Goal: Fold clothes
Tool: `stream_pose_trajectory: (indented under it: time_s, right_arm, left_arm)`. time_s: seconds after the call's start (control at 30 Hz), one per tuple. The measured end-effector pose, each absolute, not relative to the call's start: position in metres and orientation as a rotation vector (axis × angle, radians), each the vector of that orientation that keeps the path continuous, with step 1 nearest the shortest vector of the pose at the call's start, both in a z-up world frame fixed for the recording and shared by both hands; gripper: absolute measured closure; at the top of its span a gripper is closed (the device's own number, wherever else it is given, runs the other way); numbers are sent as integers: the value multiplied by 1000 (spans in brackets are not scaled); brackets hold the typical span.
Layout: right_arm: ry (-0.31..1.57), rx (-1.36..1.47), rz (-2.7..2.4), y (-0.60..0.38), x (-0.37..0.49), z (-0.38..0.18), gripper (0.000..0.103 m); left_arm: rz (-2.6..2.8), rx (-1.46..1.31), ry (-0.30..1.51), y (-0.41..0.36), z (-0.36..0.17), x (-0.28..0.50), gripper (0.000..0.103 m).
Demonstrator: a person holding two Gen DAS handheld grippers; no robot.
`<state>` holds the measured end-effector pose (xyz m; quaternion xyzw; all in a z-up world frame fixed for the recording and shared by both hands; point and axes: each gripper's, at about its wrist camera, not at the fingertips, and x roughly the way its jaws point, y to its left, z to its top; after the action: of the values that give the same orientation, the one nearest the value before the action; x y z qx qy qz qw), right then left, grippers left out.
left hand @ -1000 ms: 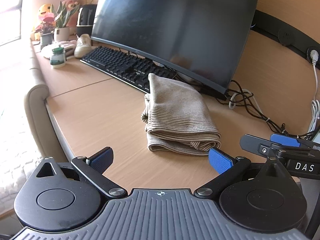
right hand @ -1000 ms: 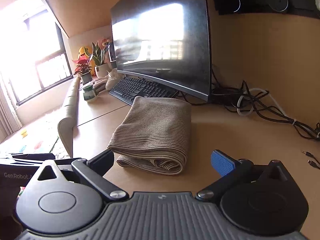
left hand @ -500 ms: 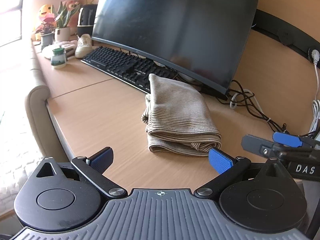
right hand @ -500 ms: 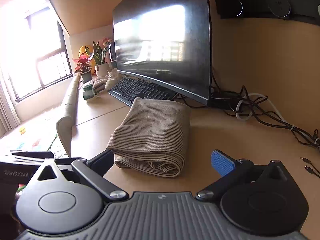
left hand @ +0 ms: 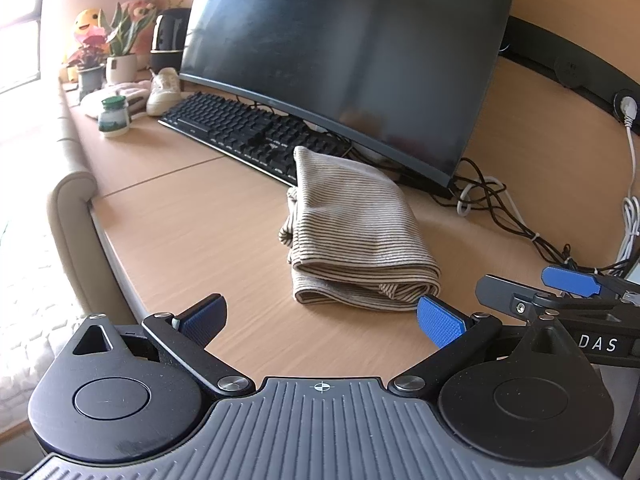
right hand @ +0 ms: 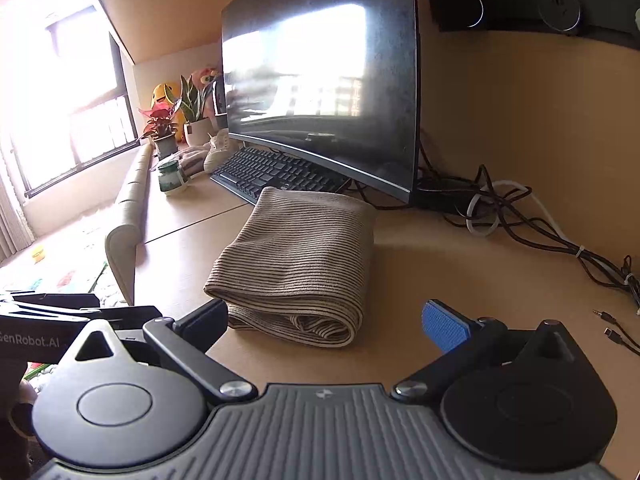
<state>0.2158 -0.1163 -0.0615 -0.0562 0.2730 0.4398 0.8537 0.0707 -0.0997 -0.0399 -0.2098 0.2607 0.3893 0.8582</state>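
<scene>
Both grippers, left gripper point(left hand: 318, 314) and right gripper point(right hand: 326, 320), I hold released. Folded striped garment point(left hand: 352, 232) near the desk point(left hand: 192, 232) front edge: soft, light; grasp its layered near edge.

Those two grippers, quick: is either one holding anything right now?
Left gripper: open, holding nothing.
Right gripper: open, holding nothing; the folded striped garment lies on the desk ahead of it.

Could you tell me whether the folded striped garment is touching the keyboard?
Cannot tell: in both wrist views the striped garment's far edge overlaps the keyboard, hiding any contact.
</scene>
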Motion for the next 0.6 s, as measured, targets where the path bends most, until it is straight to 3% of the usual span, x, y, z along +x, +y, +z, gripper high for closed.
stream_pose_trajectory:
  time_s: [0.6]
  right_arm:
    - [588,-114,920,-117,216,-64,0]
  left_arm:
    - [810,-452,548,-97,-43,70,0]
